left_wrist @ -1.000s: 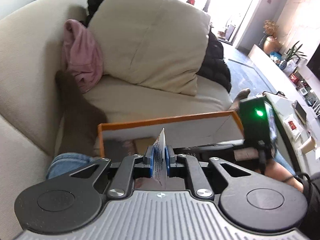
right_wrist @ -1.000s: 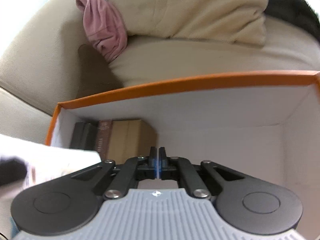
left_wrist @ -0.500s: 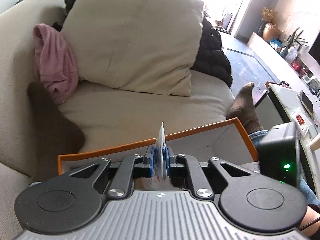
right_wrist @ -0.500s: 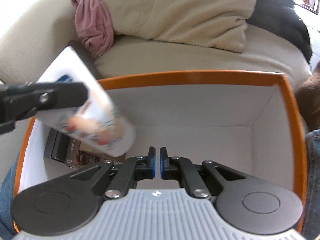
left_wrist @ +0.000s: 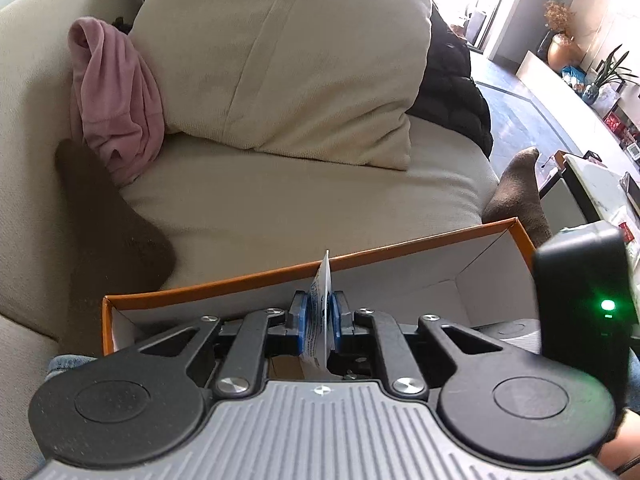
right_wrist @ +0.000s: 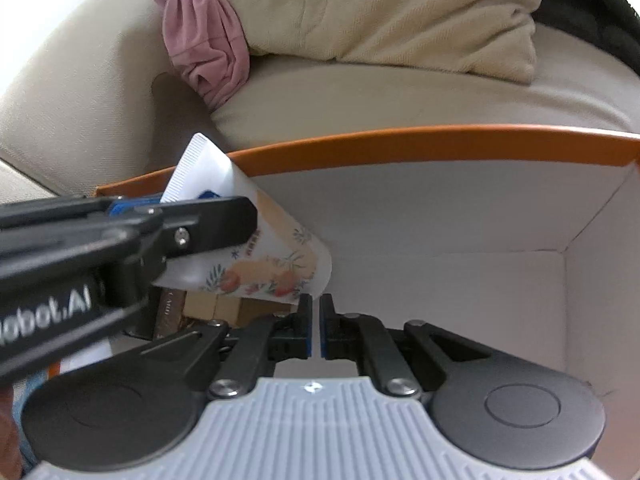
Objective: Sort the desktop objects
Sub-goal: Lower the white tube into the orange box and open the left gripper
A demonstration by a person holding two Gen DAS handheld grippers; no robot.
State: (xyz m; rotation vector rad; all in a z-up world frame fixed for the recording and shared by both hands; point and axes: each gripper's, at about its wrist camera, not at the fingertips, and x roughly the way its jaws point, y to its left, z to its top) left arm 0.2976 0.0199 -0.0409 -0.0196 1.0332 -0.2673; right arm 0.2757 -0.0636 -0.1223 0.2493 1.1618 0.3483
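Step in hand: depositing a held item into the orange-rimmed box [right_wrist: 400, 134], which sits on the person's lap by a cream sofa [left_wrist: 280, 200]. Left gripper [left_wrist: 319, 322] is clamped narrow on a soft white tube [right_wrist: 256, 248] printed with fruit, gripped near its flat crimped end; in the right wrist view the tube hangs tilted over the near left part of the box, its wide cap end low and just beside the right gripper [right_wrist: 316, 328]. Right gripper's jaws are closed with nothing between them, poised low over the bare white floor of the box. Already stowed at the near left corner: what look like small brown boxes [right_wrist: 216, 308], partly hidden behind the tube and the left gripper, so their count is unclear. Next move, as judged: lower the tube a little further and part the left jaws so it drops beside those boxes; the right half of the box is free. In the way: the right gripper sits close under the cap end and may need to back off. Around: large cream cushion [left_wrist: 288, 60], pink garment [left_wrist: 116, 100] at far left, black jacket [left_wrist: 452, 92] at far right, the person's socked foot [left_wrist: 520, 192] beyond the box's far right corner.
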